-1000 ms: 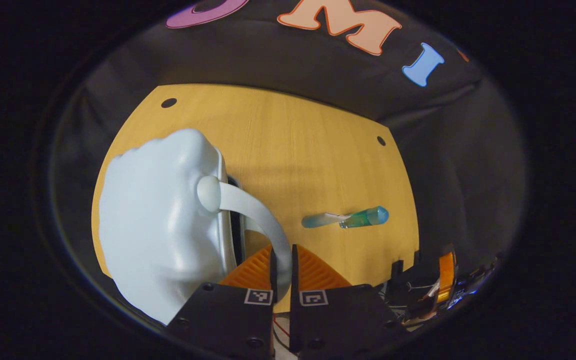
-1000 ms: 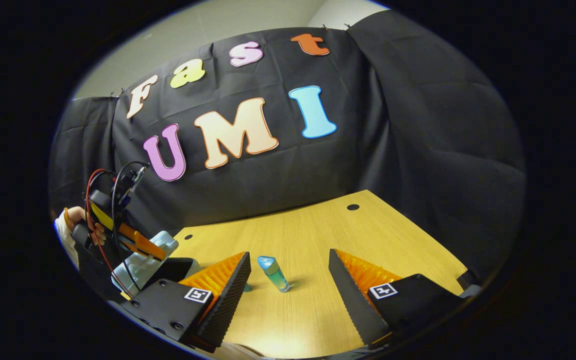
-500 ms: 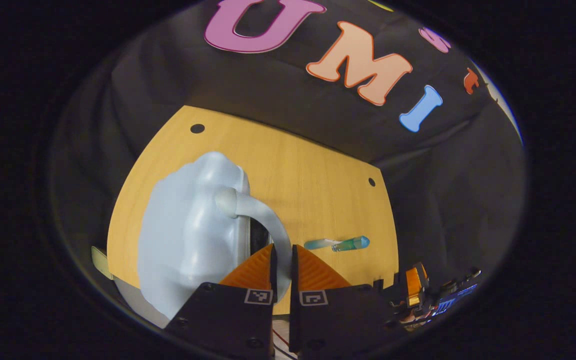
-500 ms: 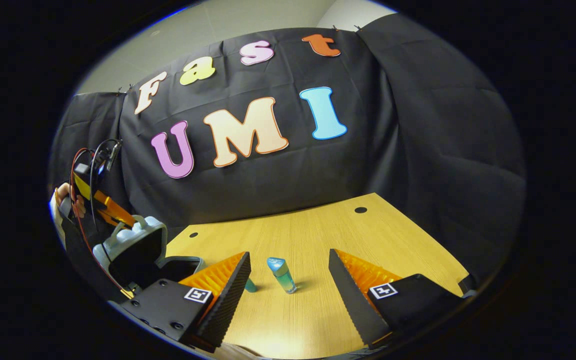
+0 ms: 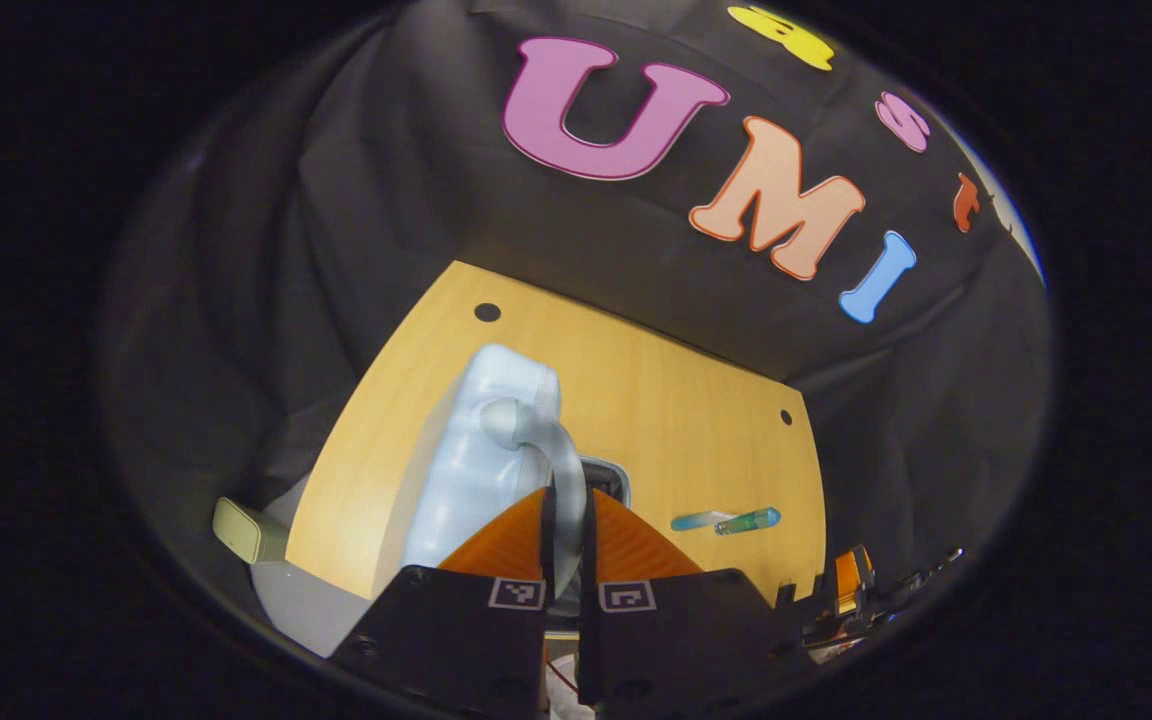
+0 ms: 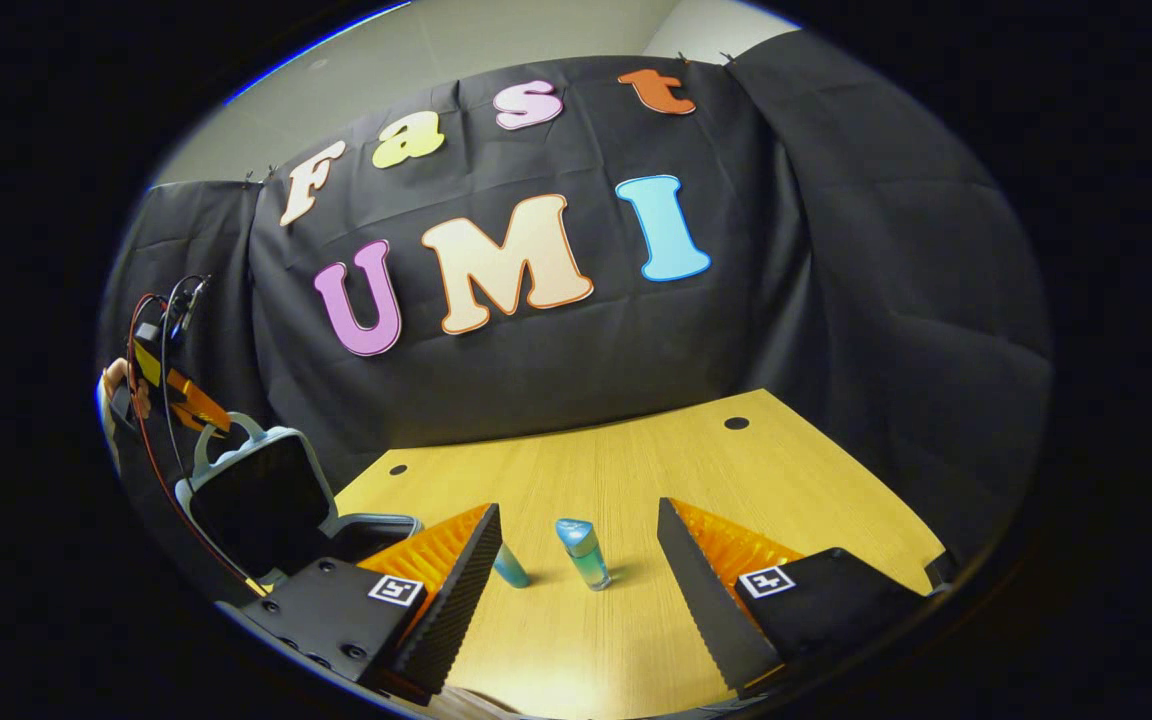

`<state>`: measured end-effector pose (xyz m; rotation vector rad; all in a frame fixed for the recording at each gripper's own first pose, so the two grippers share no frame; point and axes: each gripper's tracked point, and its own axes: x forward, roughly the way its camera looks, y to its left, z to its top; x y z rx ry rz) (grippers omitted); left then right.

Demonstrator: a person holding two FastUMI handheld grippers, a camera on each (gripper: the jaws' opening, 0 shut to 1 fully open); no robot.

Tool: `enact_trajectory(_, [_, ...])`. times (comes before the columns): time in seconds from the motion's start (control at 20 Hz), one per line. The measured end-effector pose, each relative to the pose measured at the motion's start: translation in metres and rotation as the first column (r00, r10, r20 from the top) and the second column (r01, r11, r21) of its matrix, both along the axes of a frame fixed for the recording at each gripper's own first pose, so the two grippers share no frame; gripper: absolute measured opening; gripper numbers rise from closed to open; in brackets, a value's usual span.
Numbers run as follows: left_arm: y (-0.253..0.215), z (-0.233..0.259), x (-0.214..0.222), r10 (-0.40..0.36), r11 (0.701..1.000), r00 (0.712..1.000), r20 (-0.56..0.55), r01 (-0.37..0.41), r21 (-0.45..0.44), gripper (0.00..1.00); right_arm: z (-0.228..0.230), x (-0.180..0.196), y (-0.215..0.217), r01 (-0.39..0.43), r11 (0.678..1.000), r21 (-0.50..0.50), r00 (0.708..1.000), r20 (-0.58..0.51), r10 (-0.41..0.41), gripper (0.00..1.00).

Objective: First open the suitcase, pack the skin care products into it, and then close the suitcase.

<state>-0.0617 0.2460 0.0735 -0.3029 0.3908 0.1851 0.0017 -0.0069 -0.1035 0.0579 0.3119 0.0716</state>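
At the table's left end, the left gripper (image 5: 566, 545) pinches the suitcase's handle (image 5: 546, 450), both fingers clamped on the loop so the pale lid (image 6: 256, 490) swings up on its hinge, exposing the dark interior for packing. The suitcase (image 5: 466, 470) sits on the wooden table (image 5: 676, 400), its lid near upright. To the right lie the skin care products (image 6: 586, 552) — a blue-green tube and what may be a second beside it, partly hidden — between the spread fingers of the right gripper (image 6: 576, 570), which hovers empty, lined up for a pickup.
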Motion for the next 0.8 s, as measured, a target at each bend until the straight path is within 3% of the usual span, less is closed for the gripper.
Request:
enact_trajectory(0.2, [0.053, 0.002, -0.023, 0.096, 0.993, 0.995, -0.001, -0.096, 0.065, 0.05, 0.0, 0.002, 0.013, -0.009, 1.0, -0.014, 1.0, 0.004, 0.009, 0.94])
enact_trajectory(0.5, [0.127, -0.018, -0.046, 0.231, 0.962, 0.973, -0.017, -0.226, 0.151, 0.05, -0.005, 0.004, 0.033, -0.01, 1.0, -0.026, 1.0, 0.007, 0.01, 0.98])
enact_trajectory(0.8, [0.19, -0.06, -0.061, 0.364, 0.918, 0.931, -0.036, -0.352, 0.182, 0.05, -0.006, 0.004, 0.047, -0.005, 1.0, -0.026, 1.0, 0.001, 0.006, 0.98])
